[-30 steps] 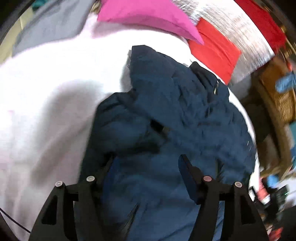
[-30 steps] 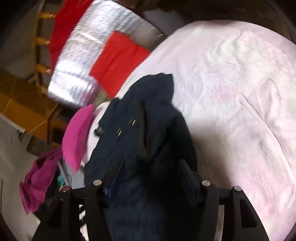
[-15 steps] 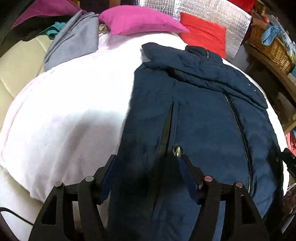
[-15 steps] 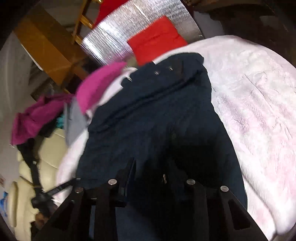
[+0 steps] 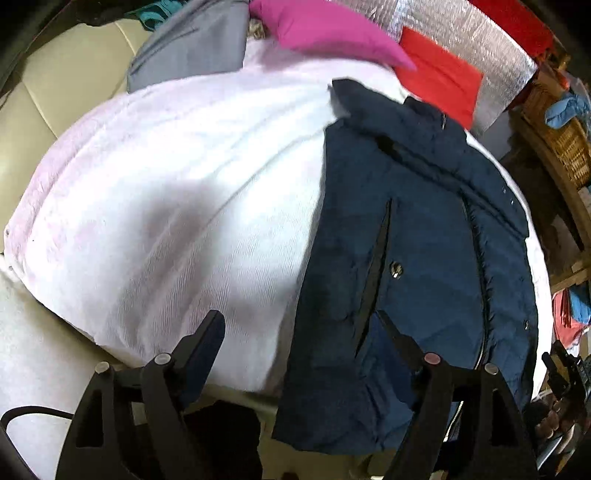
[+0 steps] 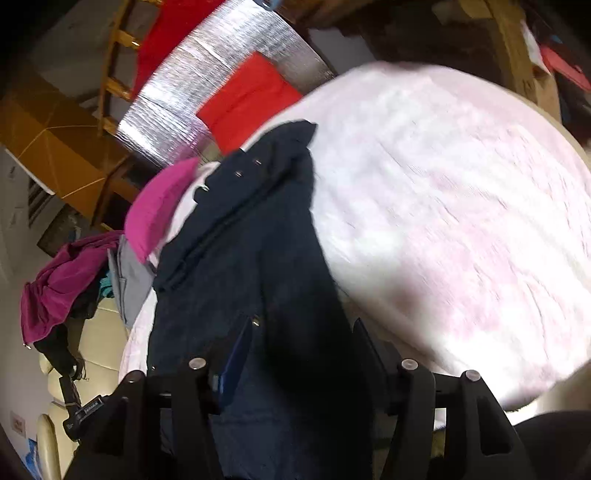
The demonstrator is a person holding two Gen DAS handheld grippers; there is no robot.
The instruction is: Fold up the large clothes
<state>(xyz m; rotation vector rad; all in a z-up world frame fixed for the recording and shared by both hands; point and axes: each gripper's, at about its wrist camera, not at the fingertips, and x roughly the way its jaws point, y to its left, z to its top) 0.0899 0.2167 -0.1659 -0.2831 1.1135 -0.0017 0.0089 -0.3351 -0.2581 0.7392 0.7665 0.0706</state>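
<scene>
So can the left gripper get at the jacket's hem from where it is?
Probably yes. The left gripper is open, and the jacket hem lies just off its right finger, hanging over the blanket edge. Nothing sits between them.

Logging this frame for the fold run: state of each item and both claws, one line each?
navy jacket: spread on the bed, zipped, collar at far end, hem over the near edge
left claw: open, holding nothing
right claw: open, jacket fabric between its fingers, not pinched
white blanket: spread flat under the jacket
pink pillow: lying at the far end
</scene>
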